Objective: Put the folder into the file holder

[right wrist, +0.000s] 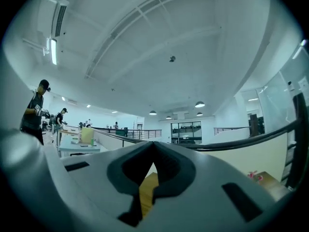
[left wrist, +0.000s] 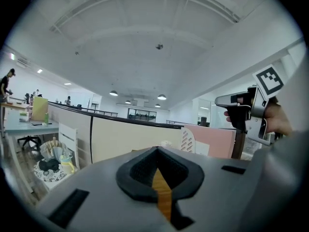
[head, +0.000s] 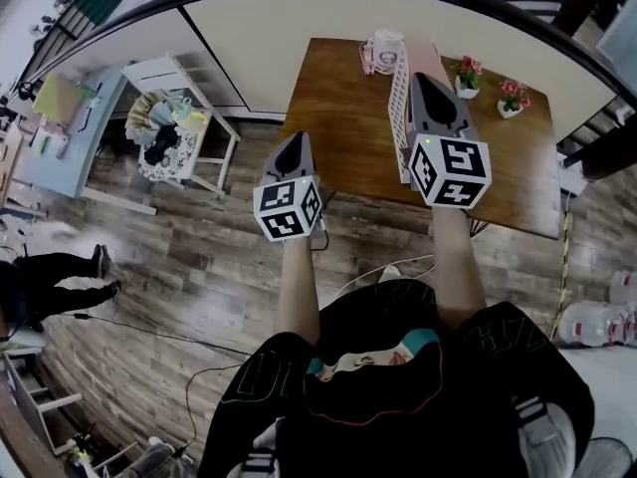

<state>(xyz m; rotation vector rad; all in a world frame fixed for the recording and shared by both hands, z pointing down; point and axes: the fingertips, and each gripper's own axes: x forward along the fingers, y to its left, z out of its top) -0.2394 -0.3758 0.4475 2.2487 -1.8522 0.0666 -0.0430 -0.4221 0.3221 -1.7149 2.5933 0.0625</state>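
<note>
Folder, pink, stands on edge in the white file holder on the wooden table, long axis pointing away from the person; left gripper and right gripper are both pressed together, empty.

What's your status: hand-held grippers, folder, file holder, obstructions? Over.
Left hand-held gripper shut, empty; right hand-held gripper shut, empty. Pink folder appears seated in white file holder. Flower pots stand apart, nothing blocking.

Bright, even light falls from round ceiling lamps, while strong fisheye curving bends every view into dark, softly blurred corners.
</note>
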